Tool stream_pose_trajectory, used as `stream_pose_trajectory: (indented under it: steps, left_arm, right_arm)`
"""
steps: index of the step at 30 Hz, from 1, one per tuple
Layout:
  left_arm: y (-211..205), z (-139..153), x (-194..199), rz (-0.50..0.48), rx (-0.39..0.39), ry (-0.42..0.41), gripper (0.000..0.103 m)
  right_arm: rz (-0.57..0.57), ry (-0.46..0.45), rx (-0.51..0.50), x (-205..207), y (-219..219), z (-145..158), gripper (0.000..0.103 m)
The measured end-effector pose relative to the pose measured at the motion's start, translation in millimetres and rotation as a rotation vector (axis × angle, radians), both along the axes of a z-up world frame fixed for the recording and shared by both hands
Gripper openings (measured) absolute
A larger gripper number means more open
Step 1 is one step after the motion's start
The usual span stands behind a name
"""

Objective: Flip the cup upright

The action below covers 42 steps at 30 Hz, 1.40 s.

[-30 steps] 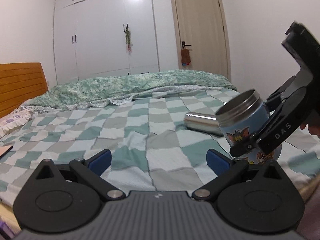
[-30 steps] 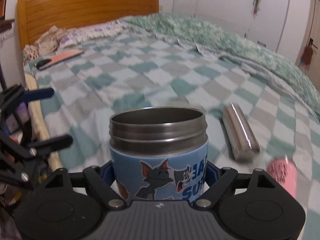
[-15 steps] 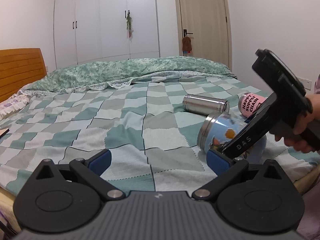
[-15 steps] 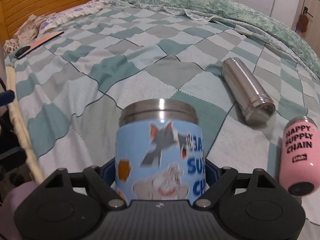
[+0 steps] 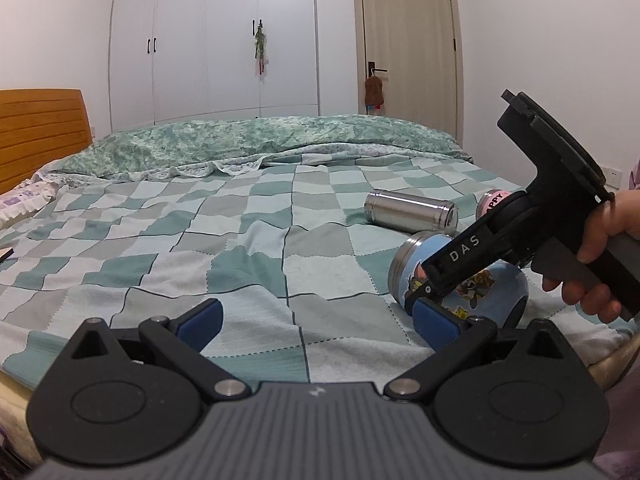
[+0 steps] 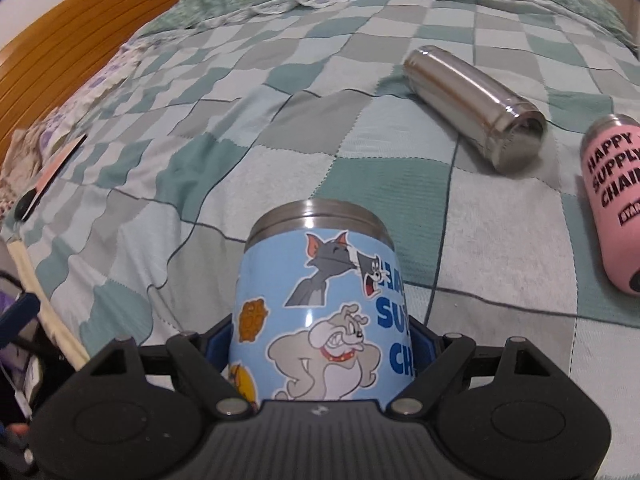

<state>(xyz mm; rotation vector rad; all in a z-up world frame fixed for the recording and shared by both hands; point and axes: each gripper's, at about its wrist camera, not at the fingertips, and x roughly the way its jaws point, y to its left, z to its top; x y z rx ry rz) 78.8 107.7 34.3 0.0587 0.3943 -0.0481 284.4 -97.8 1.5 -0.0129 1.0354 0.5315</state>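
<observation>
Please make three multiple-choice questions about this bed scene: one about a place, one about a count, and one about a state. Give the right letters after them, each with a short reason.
1. Where does the silver bottle lie, seen from the right wrist camera?
A. Left of the pink bottle
B. Inside the blue cartoon cup
C. On the wooden headboard

2. How many drink containers are in view?
A. One
B. Three
C. Five

3. What is the state of the right gripper?
A. Open and holding nothing
B. Shut on the blue cartoon cup
C. Shut on the silver bottle

Answers:
1. A: the silver bottle lies on the checked bedspread, with the pink one to its right.
2. B: a blue cup, a silver bottle and a pink bottle.
3. B: its blue pads press both sides of the cup, while the left gripper is open.
</observation>
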Motion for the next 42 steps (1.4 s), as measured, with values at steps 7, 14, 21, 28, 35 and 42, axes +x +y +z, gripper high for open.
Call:
stream_pose_trajectory:
  steps: [7,14,21,28,35,42]
  left_arm:
    - [-3.4,3.7,-2.3,0.007,0.019,0.016,0.103]
    - [-29.6,19.0,-2.1,0.005,0.074,0.018,0.103]
    - [-81.2,31.0,5.6,-0.003,0.128,0.026,0.103]
    - [-127.1,34.3,22.3,0.023,0.134,0.072,0.103]
    - [-152.1,29.4,53.2,0.105,0.097,0.165,0.103]
    - [-162.6,12.3,82.7,0.177,0.07,0.222,0.103]
  right_arm:
    - [0.037,-0.14,-0.018,-21.2,-2.3,17.2,0.095]
    - [0.035,-0.361,0.105,-59.5,-54.8,48.5,0.102]
    - [-0.012,-0.497,0.165,-77.7,-119.9,45.6,0.103]
    - [-0.056,-0.554,0.203,-77.1,-168.6,31.8,0.103]
    - [-0.097,-0.602,0.205,-71.3,-192.9,14.4,0.103]
    - [-0.07,-0.6,0.201,-62.0,-201.6,-2.7,0.103]
